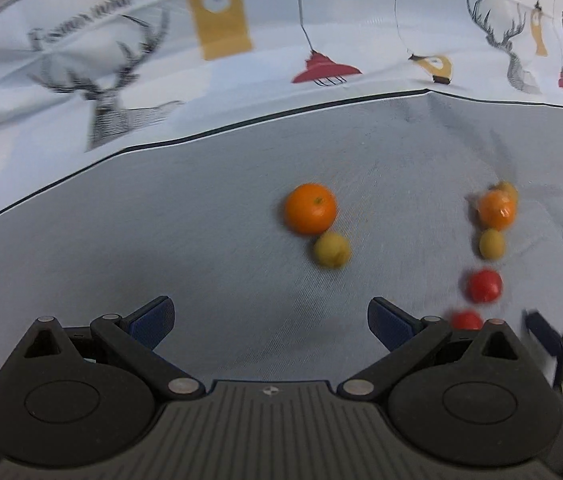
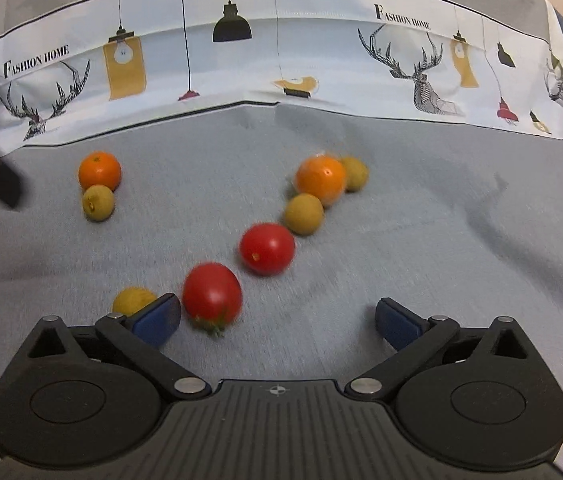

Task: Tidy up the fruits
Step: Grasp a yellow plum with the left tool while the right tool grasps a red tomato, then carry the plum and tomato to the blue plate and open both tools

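Left view, nearest: our left hand-held gripper [image 1: 270, 320] hangs wide open over the grey counter [image 1: 121, 260], holding nothing.
Left view, fruit: a bare orange [image 1: 310, 208] touches a yellow-green fruit [image 1: 332, 250] ahead; to the right, well apart, a wrapped orange [image 1: 496, 210], another small fruit [image 1: 492, 243] and two tomatoes [image 1: 483, 286] lie in a loose line.
Right view, nearest: our right hand-held gripper [image 2: 277, 320] is spread wide and empty, and a tomato [image 2: 212, 295] sits just inside its left finger, a yellowish fruit [image 2: 133, 299] just outside it.
Right view, progress: we judge the sorting barely begun, since kinds lie mixed.
Pose: both hand-held grippers tilt down toward the fruit.
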